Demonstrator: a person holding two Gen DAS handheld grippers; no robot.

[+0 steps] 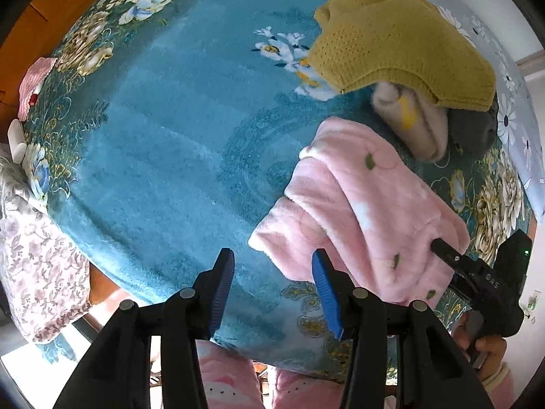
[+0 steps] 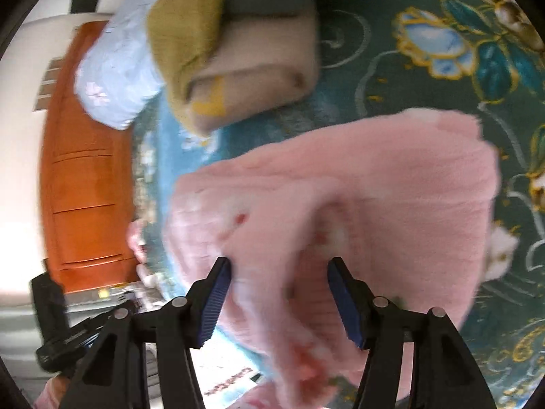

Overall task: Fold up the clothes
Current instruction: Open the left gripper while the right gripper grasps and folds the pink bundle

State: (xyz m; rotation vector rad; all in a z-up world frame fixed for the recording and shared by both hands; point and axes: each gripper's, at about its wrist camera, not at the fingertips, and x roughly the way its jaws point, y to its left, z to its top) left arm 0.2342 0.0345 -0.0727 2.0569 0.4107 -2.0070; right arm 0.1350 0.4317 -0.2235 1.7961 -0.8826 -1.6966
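Note:
A fluffy pink garment [image 1: 361,211] lies folded on the teal floral blanket [image 1: 163,129] at the right. My left gripper [image 1: 272,262] is open and empty, hovering just left of the garment's near corner. The right gripper [image 1: 439,248] shows in the left wrist view, its finger tips pressed against the garment's right edge. In the right wrist view the pink garment [image 2: 357,197] fills the middle, blurred, and my right gripper [image 2: 279,269] is open with the pink fabric bulging between its fingers.
A stack of folded clothes lies beyond: a mustard knit [image 1: 395,34] on a beige piece [image 1: 419,122] and a grey one [image 1: 473,126]. A light floral pillow [image 2: 115,71] and an orange wooden cabinet [image 2: 85,177] are near. A floral cloth [image 1: 37,259] hangs left.

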